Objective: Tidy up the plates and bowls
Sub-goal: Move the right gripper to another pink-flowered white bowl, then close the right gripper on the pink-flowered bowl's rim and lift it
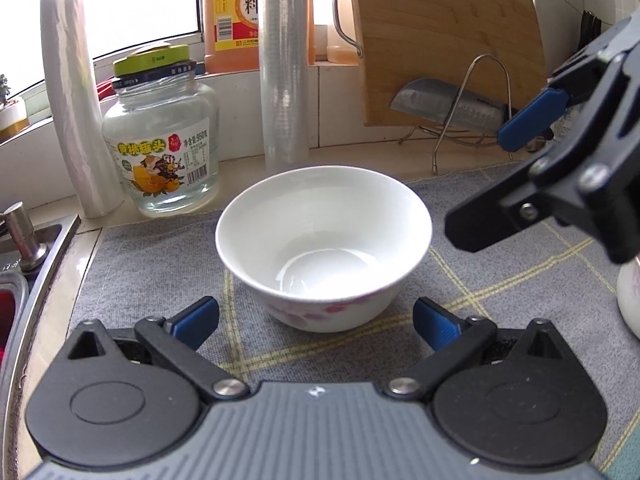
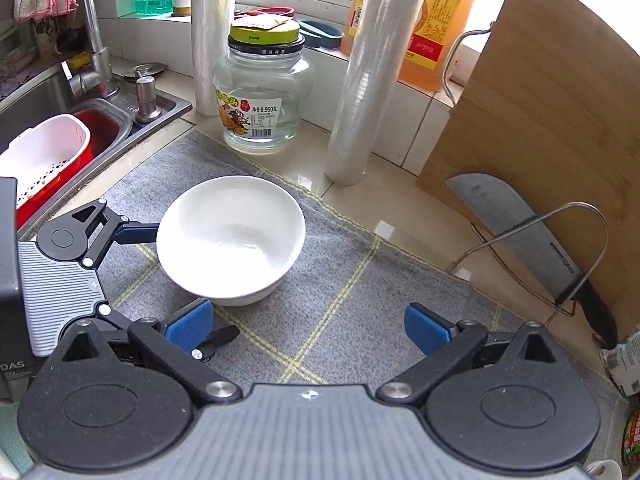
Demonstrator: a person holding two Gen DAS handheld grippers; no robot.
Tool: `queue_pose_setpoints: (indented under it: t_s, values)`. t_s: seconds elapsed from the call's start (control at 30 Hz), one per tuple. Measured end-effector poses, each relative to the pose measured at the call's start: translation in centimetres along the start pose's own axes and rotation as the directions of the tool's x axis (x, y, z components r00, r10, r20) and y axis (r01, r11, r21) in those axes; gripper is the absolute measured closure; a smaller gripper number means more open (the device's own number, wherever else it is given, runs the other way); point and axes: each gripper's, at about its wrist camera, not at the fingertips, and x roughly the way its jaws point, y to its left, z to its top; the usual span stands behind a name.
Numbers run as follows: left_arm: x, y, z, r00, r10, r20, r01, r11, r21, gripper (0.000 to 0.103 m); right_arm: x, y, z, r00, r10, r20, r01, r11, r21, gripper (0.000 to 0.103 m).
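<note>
Site I'm working in: a home kitchen. Evidence: steel sink [image 2: 48, 92] with tall faucet [image 2: 90, 28] and a rag draped over it, tiled counter [image 2: 384, 208] below a window, cleaver [image 2: 532, 240] on a wire rack against a wooden cutting board [image 2: 552, 120], glass jar [image 2: 262, 100], orange cooking-wine jug [image 1: 230, 16], cling-film rolls [image 2: 360, 80].
</note>
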Motion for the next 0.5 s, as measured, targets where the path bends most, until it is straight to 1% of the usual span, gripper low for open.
queue_pose_setpoints:
  t_s: [0.2,0.37,0.4,0.43,0.5]
  values:
    - [0.0,0.7,0.6,0.999,-0.008,0.032,0.008,1.0,-0.003,0.002,1.9,-0.2,1.8,0.999,0.045,-0.008,-0.045,0.999,-0.005,0.0]
    - [-0.2,0.8,0.7,0.997,-0.06,0.056,0.06,0.998,0.009,0.003,2.7,-0.1,2.3,0.996,0.09,-0.021,-0.09,0.996,-0.01,0.001]
    - [-0.1,0.7,0.8,0.996,-0.064,0.06,0.063,0.998,0.012,0.004,2.9,-0.1,2.4,0.995,0.097,-0.025,-0.097,0.995,-0.013,0.001]
    - [-0.2,0.7,0.9,0.996,-0.068,0.063,0.067,0.998,0.013,0.008,3.1,0.0,2.4,0.994,0.101,-0.027,-0.102,0.995,-0.016,0.002]
    - [-0.1,0.9,1.0,0.995,-0.081,0.06,0.081,0.997,0.005,0.01,3.4,0.2,2.6,0.993,0.111,-0.03,-0.111,0.994,-0.023,0.005]
